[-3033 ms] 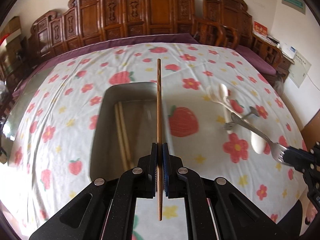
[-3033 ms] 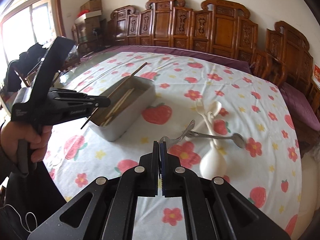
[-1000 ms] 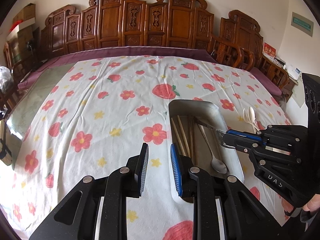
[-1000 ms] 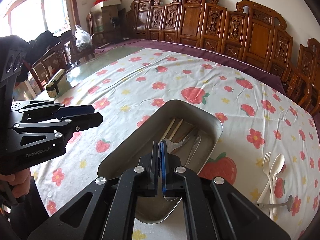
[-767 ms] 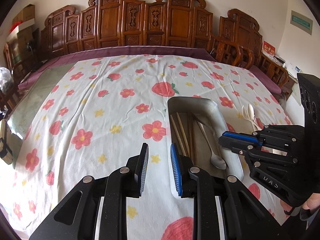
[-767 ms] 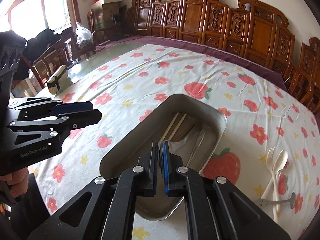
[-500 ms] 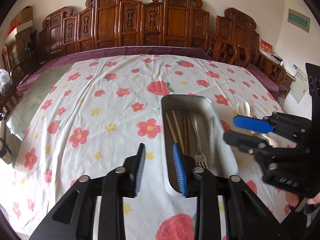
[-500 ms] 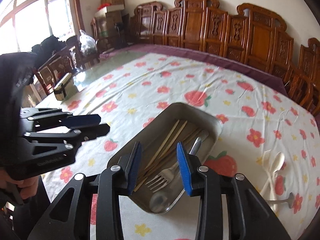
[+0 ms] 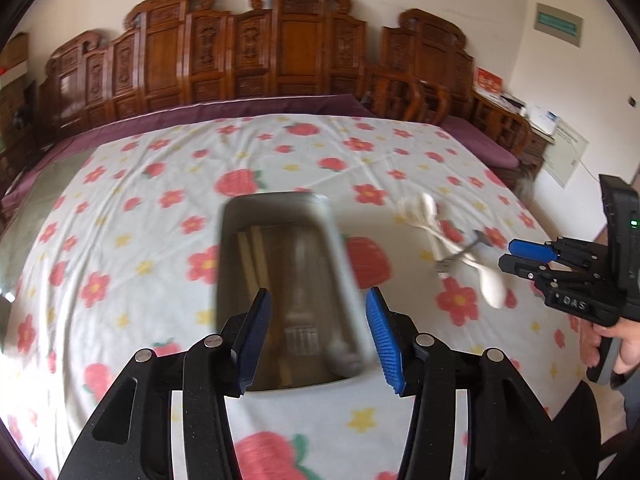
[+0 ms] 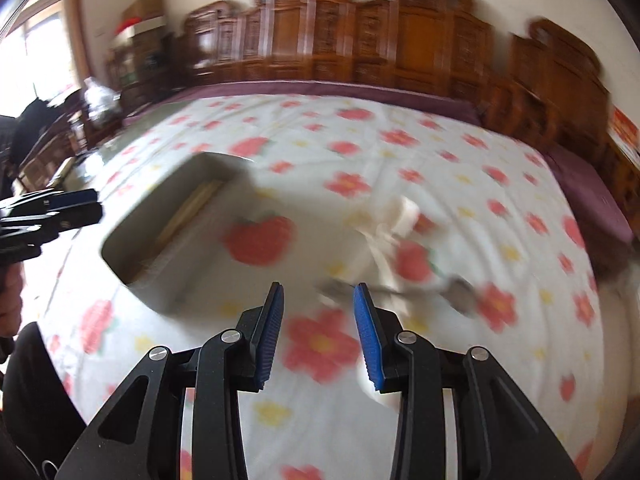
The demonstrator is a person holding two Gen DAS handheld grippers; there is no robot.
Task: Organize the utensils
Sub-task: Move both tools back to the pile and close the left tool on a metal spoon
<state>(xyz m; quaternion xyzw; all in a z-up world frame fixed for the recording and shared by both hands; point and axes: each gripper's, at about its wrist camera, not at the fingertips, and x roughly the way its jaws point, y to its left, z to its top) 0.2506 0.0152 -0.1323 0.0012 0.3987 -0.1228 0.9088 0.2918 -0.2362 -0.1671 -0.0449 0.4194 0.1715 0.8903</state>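
Note:
A metal tray (image 9: 276, 200) on the flowered cloth holds chopsticks (image 9: 252, 256), a fork (image 9: 300, 332) and a spoon (image 9: 340, 356). My left gripper (image 9: 317, 292) hovers over the tray's near end with its jaws opening and nothing held between them. To the tray's right lie white plastic utensils (image 10: 400, 220) crossed by a metal utensil (image 10: 400, 290), blurred. My right gripper (image 10: 318, 286) stands open and empty just short of that metal utensil. In the left wrist view the right gripper (image 9: 506, 254) is at the right edge, near a white spoon (image 9: 490, 284).
Carved wooden chairs (image 9: 296, 52) line the table's far side, behind a purple cloth border (image 9: 240, 108). A hand (image 9: 624, 348) holds the right gripper at the table's right edge. Bare glass tabletop (image 10: 120, 148) shows at the far left.
The right gripper opened, left a fork in the tray and swung right to the utensils on the cloth. The left gripper shifted over the tray and its jaws widened.

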